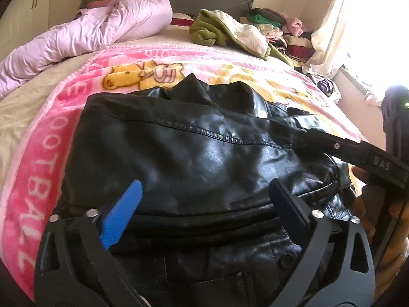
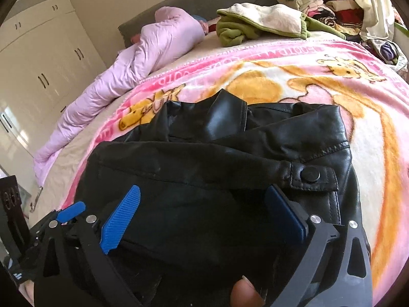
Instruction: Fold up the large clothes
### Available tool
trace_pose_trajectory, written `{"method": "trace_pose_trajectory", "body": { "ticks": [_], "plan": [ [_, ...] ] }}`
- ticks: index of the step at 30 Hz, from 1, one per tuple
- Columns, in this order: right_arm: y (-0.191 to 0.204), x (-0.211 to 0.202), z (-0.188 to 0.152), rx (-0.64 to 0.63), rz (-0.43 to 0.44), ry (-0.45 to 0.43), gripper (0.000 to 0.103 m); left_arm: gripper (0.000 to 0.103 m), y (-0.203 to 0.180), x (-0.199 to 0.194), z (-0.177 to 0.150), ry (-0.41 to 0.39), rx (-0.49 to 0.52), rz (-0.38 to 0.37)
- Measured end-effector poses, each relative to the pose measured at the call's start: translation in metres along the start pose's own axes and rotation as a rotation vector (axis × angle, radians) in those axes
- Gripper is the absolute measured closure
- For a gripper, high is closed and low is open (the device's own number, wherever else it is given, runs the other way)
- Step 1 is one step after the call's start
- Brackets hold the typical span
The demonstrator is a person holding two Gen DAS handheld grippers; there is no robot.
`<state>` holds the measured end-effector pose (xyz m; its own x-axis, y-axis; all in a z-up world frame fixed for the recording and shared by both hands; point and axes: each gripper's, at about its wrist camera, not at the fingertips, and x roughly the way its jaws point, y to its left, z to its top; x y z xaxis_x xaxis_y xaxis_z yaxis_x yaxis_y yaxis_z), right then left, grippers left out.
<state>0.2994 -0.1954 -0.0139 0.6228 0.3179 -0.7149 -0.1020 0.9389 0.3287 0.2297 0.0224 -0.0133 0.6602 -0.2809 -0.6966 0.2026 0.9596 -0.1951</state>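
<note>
Left wrist: both grippers' fingers (image 1: 121,215) spread wide over black jacket (image 1: 194,153).

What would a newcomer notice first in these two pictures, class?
The black leather jacket, partly folded, fills the foreground on the pink cartoon blanket. Both open claws, left and right, hover over it. Behind lie a lilac duvet and a green-and-white fleece.
</note>
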Motion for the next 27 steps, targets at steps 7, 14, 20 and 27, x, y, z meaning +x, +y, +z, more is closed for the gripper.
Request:
{"method": "trace_pose_trajectory", "body": {
  "ticks": [7,14,20,27],
  "plan": [
    [0.008,-0.012,-0.003,-0.028,0.006,-0.019,0.004,0.010,-0.003,-0.002,0.001,-0.005,0.020,0.027],
    [0.019,-0.028,-0.005,-0.053,0.017,-0.050,0.004,0.010,-0.002,-0.009,0.002,-0.027,0.016,0.026],
    [0.023,-0.037,-0.008,-0.064,0.017,-0.065,0.004,0.010,-0.006,-0.015,0.000,-0.038,0.020,0.018],
    [0.026,-0.048,-0.012,-0.081,-0.004,-0.078,0.004,0.009,-0.006,-0.024,-0.004,-0.057,0.012,0.009]
  ]
}}
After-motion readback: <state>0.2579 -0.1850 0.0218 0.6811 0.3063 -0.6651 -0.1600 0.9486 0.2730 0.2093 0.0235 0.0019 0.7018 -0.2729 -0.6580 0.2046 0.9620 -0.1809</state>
